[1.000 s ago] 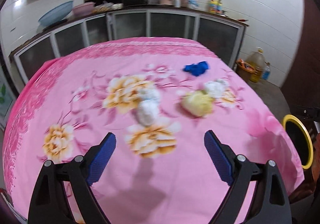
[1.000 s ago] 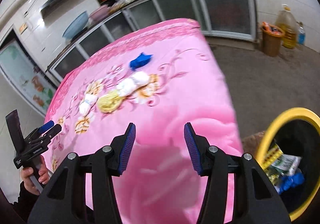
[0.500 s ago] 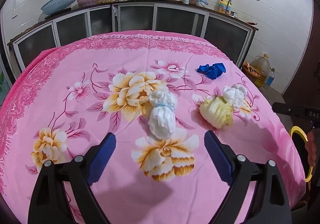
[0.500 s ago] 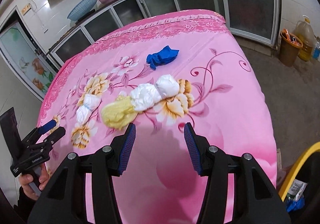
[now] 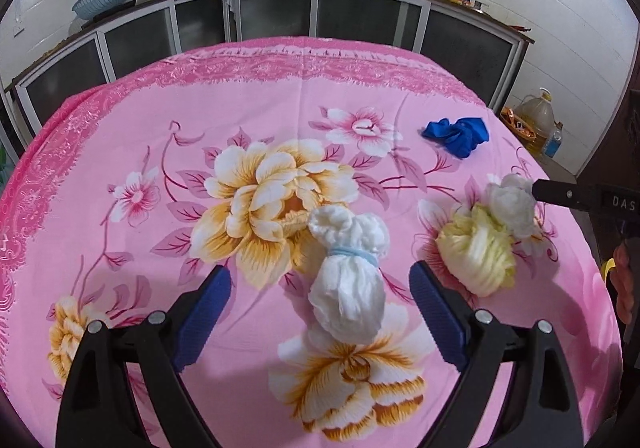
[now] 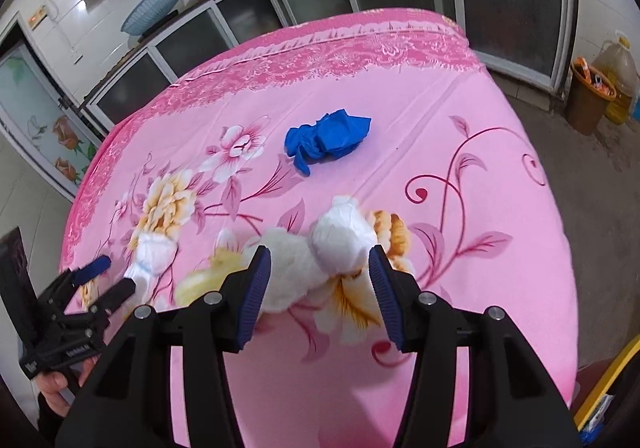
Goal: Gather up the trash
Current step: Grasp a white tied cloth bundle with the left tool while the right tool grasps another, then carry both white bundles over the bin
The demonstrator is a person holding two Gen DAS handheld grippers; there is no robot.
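Several pieces of trash lie on a table under a pink flowered cloth (image 5: 160, 120). A white tissue bundle tied with a blue band (image 5: 348, 280) lies between the open jaws of my left gripper (image 5: 320, 312). A yellow wad (image 5: 476, 256) and a white wad (image 5: 514, 204) lie to its right. A crumpled blue glove (image 5: 458, 134) lies further back. In the right wrist view my right gripper (image 6: 318, 290) is open, its jaws on either side of a white wad (image 6: 344, 240) and a cream one (image 6: 288, 268). The blue glove (image 6: 326, 140) lies beyond.
A yellow-rimmed bin (image 6: 608, 380) stands off the table's near right corner. Kitchen cabinets (image 5: 360, 20) run behind the table. An oil jug (image 6: 618, 78) and a small basket (image 6: 588, 92) stand on the floor at right. My left gripper (image 6: 100, 284) shows in the right wrist view.
Both grippers moved forward over the table. The tied white bundle now lies between the left jaws and the white wads between the right jaws. The bin has slid out of the right view.
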